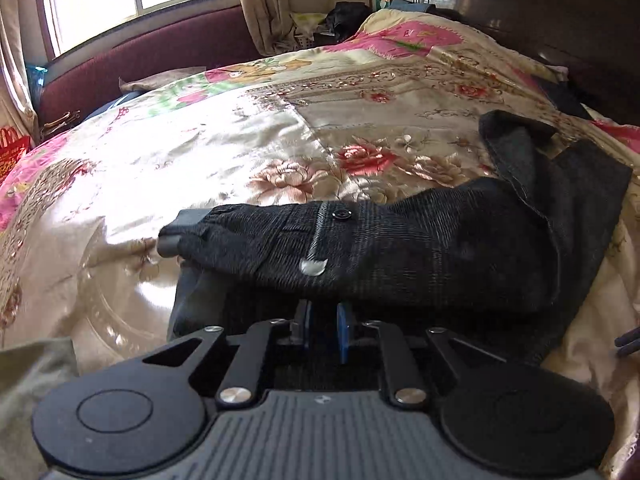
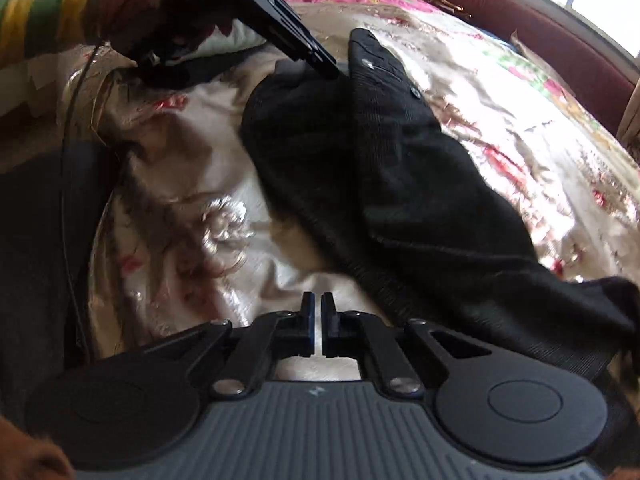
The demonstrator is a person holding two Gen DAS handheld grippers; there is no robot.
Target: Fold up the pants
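The left gripper [image 1: 322,309] is seen with its blue-padded fingers [image 1: 343,320] drawn narrow and pinched on the dark cloth of the pants [image 1: 400,248], whose edge is draped over the fingertips. The right gripper [image 2: 319,300] is closed to a thin slit, through which only bedspread is seen; nothing is held in it. The pants are spread across the bed: a ribbed, corduroy-like charcoal fabric, with a black button [image 1: 342,214] on the waistband and a small silvery patch [image 1: 314,267] below it. Only in the right wrist view is the left gripper's black body shown from outside, its tip met with the waistband, along with a sleeve [image 2: 36,24] striped yellow and green and a thin black cable [image 2: 68,140]. Only in the left wrist view are the dark, glossy headboard [image 1: 520,20] and a beige curtain [image 1: 264,0] shown. A shiny, satin-like bedspread [image 1: 200,152] with woven roses is laid under everything. Gold writing on a red bag [image 1: 12,152] cannot be read.
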